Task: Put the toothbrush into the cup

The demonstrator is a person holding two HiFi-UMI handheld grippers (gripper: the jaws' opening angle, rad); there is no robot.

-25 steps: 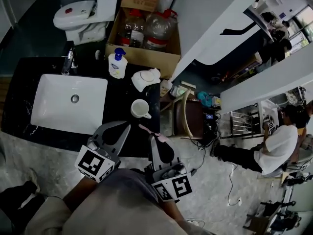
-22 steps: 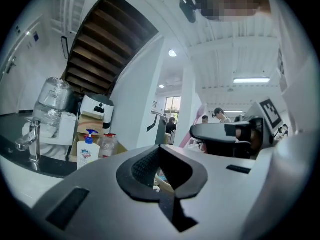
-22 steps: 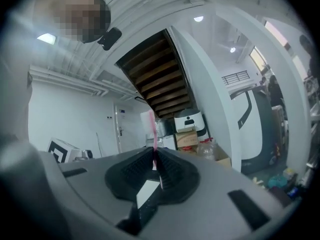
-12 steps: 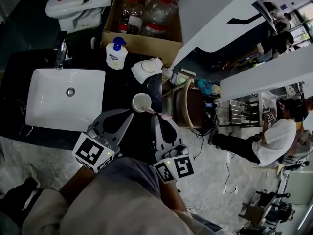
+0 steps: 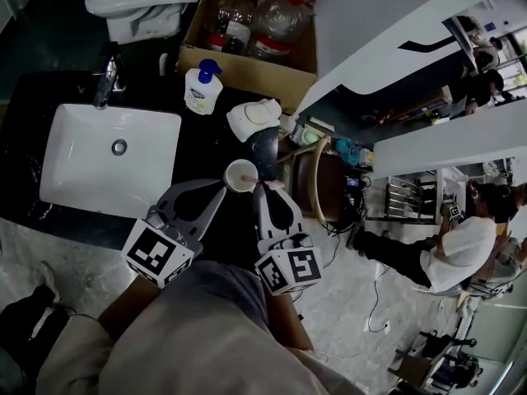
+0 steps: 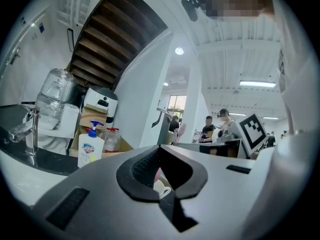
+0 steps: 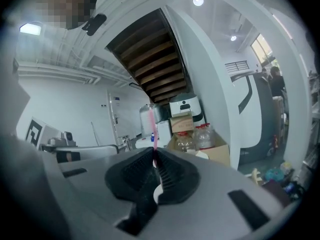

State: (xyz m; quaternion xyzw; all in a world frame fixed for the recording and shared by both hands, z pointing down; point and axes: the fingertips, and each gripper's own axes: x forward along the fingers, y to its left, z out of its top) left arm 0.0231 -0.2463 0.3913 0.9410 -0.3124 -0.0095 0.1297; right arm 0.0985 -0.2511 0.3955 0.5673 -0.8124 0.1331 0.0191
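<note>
Pink toothbrush [image 7: 152, 131] pinched in right fingers [image 5: 280, 212] — tip beside cup [image 5: 229, 176] rim | left fingers [image 5: 191, 208] pressed together

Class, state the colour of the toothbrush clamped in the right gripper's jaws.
Pink. The toothbrush shows best in the right gripper view.

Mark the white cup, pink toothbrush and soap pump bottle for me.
White ceramic cup [image 5: 230, 176]: head view, left rim.
Pink toothbrush [image 7: 152, 130]: right gripper view, handle.
White soap pump bottle [image 5: 202, 95]: head view, body.
</note>
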